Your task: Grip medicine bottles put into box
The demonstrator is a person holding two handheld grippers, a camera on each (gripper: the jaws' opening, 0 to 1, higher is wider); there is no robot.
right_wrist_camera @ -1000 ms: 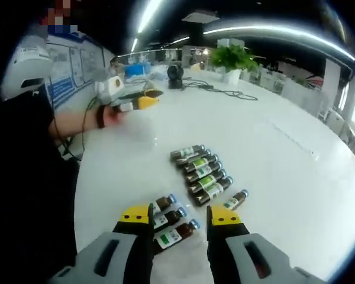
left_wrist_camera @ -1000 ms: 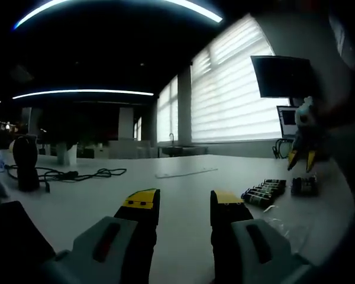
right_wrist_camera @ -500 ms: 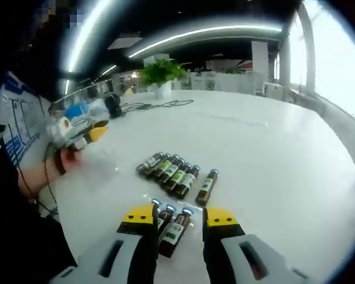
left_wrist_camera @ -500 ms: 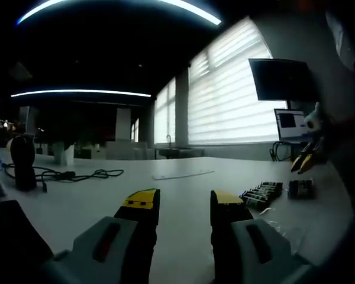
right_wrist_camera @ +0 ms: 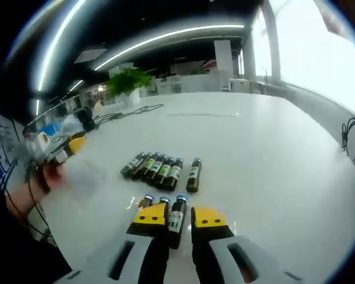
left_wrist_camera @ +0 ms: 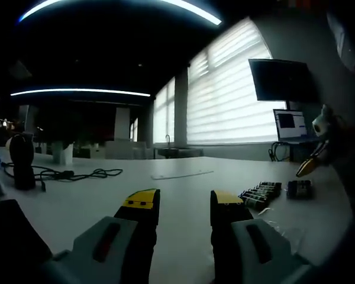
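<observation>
Small brown medicine bottles lie on the white table [right_wrist_camera: 272, 154]: a row of several [right_wrist_camera: 154, 165], a single one [right_wrist_camera: 193, 176] beside it, and two more [right_wrist_camera: 145, 202] by my right gripper's left jaw. My right gripper [right_wrist_camera: 178, 216] has its jaws drawn in on one medicine bottle [right_wrist_camera: 177, 218] lying between them. My left gripper [left_wrist_camera: 183, 202] hovers low over the table, open with nothing between its jaws. The bottles [left_wrist_camera: 263, 191] lie to its right. A hand holds the left gripper [right_wrist_camera: 68, 147] at the left of the right gripper view, with a faint clear shape [right_wrist_camera: 86, 174] beside it.
A potted plant [right_wrist_camera: 127, 83], a black cable [right_wrist_camera: 133, 109] and a dark device [right_wrist_camera: 86, 115] stand at the table's far side. A monitor [left_wrist_camera: 281, 77] and a lit screen [left_wrist_camera: 290, 121] stand near the blinds. The right gripper's yellow tip [left_wrist_camera: 306, 168] shows beyond the bottles.
The right gripper view has dropped closer to the near bottles, and its jaws have narrowed around one of them. The left gripper has kept its place and opening.
</observation>
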